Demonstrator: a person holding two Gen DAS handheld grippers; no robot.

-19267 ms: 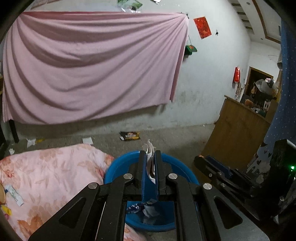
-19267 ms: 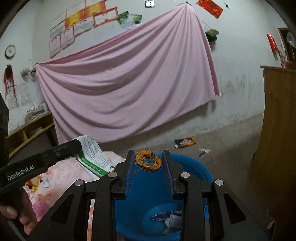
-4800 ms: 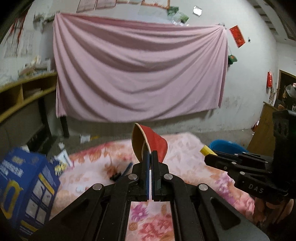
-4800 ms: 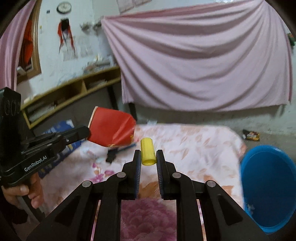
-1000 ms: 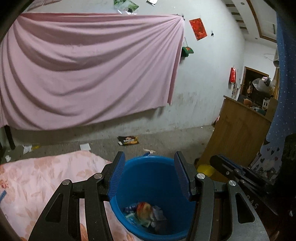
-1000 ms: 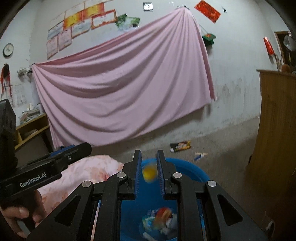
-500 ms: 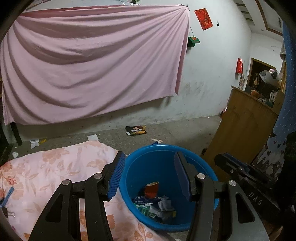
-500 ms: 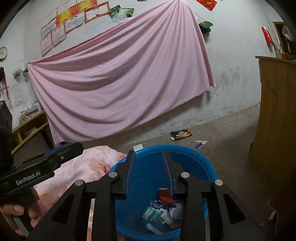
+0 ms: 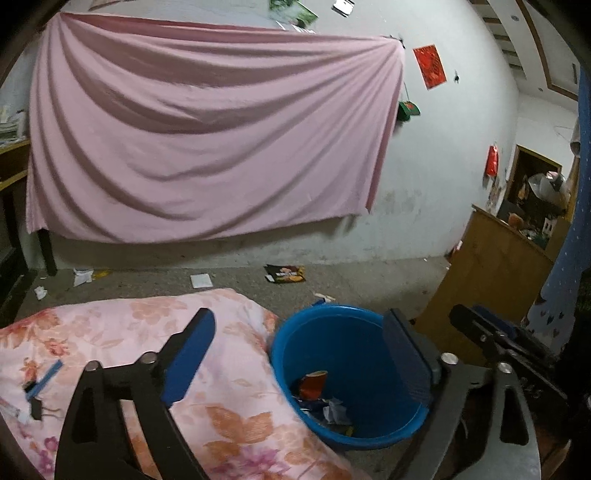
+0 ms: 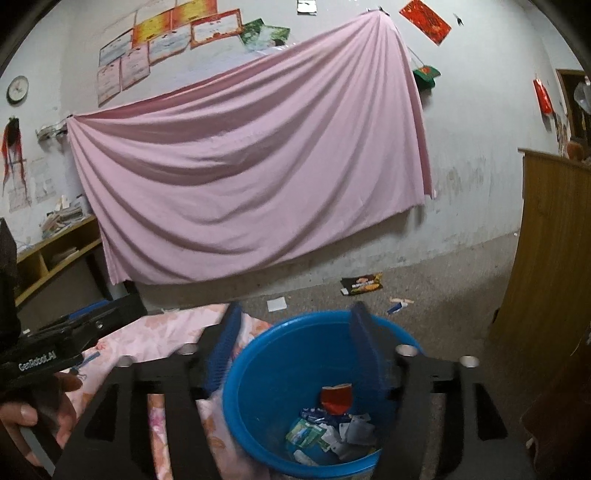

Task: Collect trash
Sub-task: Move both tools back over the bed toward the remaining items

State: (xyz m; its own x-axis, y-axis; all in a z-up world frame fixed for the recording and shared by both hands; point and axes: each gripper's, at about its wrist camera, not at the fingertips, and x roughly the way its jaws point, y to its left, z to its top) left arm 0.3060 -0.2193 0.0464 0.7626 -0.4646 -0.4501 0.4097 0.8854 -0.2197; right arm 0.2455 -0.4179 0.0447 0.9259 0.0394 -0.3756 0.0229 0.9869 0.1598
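Both tools hang over the blue bin [image 9: 354,373] at lower centre, jaws opening with nothing between them: the left tool [image 9: 299,354] spread wide, the right tool [image 10: 295,347] less so. A second ago the right pinched a yellow piece; the red cup [image 10: 335,398] lies among the trash [image 10: 332,435] inside.

Background, room beyond the work area.
Pink sheet [image 9: 207,147] hangs draped across a pale wall [image 9: 454,192]. Row of certificates [image 10: 162,44] pinned above it; red paper [image 10: 424,18] at upper right; round clock [image 10: 17,88] at far left. Wooden shelf unit [image 10: 55,258] with stacked papers stands against the left wall. Brown wooden cabinet [image 10: 550,258] at right. Floral pink bedcover [image 9: 110,339] in the foreground. Bare grey concrete floor [image 9: 369,280] between bedcover and wall.
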